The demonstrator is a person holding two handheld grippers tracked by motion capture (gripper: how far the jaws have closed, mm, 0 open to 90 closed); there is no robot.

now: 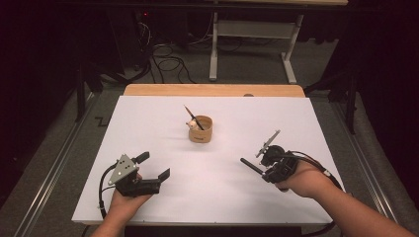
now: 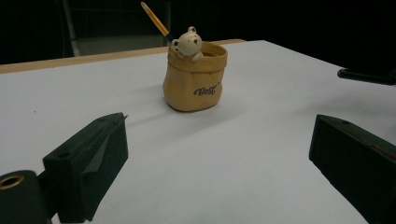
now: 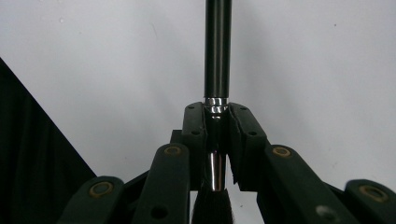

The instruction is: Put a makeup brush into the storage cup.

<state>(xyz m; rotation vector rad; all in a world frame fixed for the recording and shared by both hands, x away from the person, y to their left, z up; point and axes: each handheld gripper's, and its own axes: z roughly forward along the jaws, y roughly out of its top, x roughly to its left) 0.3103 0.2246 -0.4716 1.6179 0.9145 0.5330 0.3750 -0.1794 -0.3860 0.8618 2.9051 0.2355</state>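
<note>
Your right gripper [image 3: 217, 126] is clamped on a black brush [image 3: 217, 51]: in the right gripper view the jaws pinch its silver ferrule, the dark handle runs up out of the top edge, and the bristles are cut off at the bottom. From the high view the same brush [image 1: 251, 166] sticks out leftward from your right gripper [image 1: 267, 170], low over the white table [image 1: 148, 123]. Your left gripper [image 1: 153, 165] stands wide apart with nothing between its jaws, resting near the front edge. The yellow bear cup [image 2: 195, 77] sits mid-table, well apart from both, holding another brush [image 2: 155, 21] whose lower part is hidden inside.
</note>
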